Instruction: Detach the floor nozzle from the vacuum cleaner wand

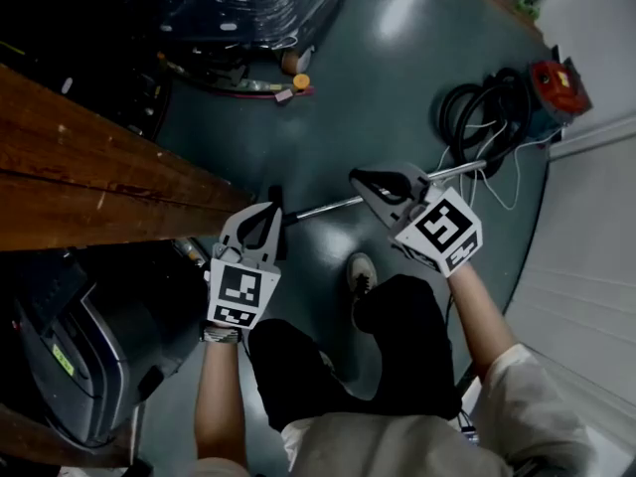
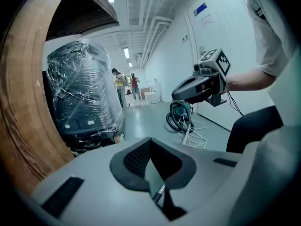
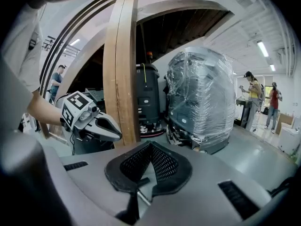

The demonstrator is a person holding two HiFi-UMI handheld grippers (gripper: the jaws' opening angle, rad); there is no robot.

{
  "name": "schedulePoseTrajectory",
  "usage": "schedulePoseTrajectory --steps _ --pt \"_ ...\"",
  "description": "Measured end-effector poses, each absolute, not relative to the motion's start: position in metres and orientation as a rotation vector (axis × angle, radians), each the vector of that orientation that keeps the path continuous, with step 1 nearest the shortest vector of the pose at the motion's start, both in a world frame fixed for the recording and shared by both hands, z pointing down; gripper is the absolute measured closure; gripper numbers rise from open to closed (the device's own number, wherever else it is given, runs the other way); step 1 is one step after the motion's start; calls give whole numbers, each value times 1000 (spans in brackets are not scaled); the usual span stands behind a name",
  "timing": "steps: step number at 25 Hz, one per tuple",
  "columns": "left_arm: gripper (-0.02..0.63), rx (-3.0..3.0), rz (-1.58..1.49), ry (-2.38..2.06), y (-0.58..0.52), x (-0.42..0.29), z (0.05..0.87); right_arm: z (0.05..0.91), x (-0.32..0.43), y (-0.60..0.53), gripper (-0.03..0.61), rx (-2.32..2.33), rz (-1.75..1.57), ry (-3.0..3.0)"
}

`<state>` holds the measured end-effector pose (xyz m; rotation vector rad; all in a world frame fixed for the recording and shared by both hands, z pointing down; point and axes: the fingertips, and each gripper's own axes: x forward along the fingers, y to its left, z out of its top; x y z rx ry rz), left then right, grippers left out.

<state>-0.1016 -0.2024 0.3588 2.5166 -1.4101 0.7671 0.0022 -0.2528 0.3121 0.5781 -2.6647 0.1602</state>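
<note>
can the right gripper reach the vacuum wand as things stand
Probably yes: the wand lies on open floor under the right gripper, nothing between them; its shut jaws would need opening first.

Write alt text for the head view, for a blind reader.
Seen from above, a person holds two shut, empty grippers, the left gripper and right gripper, over a metal vacuum wand lying on a dark floor. The wand points toward a coiled hose and red vacuum cleaner; a wooden table is at left.
</note>
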Motion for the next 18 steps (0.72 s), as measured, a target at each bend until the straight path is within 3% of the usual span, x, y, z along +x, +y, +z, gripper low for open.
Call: schedulePoseTrajectory --steps 10,18 --pt "617 2546 788 -1394 -215 -118 501 459 -5 -290 551 716 -15 -2615" --pt "617 2533 731 -1425 -219 -123 561 510 -21 -279 551 589 45 -2713"
